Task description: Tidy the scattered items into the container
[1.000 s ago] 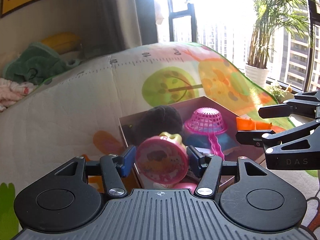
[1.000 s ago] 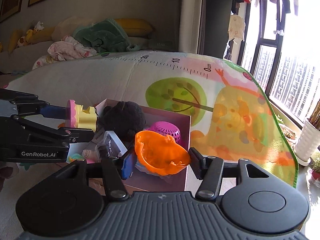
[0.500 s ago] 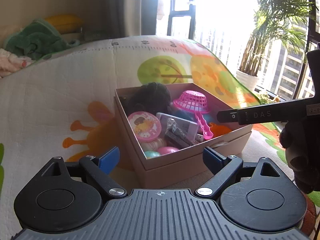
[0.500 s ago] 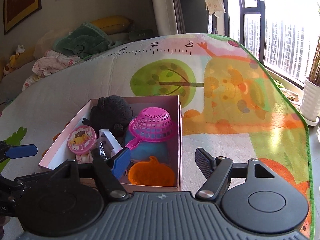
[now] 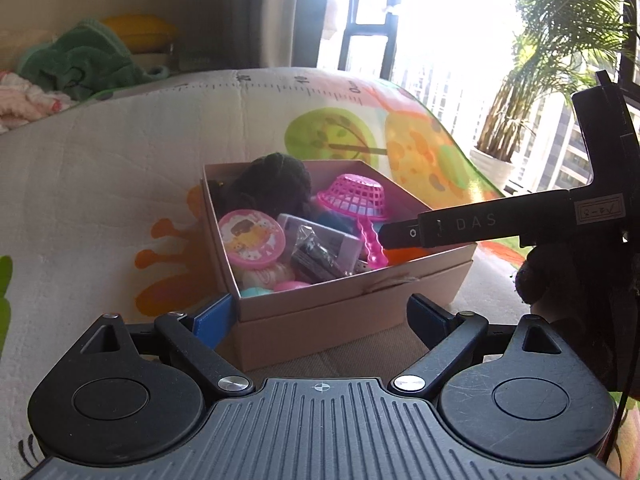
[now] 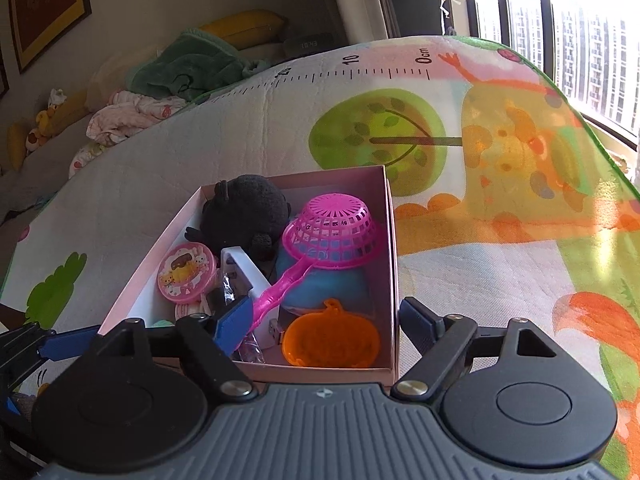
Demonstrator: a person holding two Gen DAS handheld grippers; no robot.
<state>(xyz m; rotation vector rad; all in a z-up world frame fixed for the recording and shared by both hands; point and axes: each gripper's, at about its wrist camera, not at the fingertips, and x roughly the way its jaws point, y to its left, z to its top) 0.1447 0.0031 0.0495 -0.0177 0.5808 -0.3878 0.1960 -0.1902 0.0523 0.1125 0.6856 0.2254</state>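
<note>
Colourful play mat beneath pink box

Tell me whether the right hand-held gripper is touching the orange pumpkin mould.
Apart. The right wrist view shows the orange pumpkin mould lying in the box, between the right hand-held gripper's open fingertips, clear of both.

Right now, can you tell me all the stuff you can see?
box: one, pink, on the mat
plush toy: one, black, box's far corner
strainer: one, pink, in box, upside down
pumpkin mould: one, orange, box's near corner
round toy: one, pink, in box
play mat: one, colourful, under the box
towel: one, green, on the sofa behind
potted palm: one, green, by the window
left tool: open, empty
right tool: open, empty
</note>
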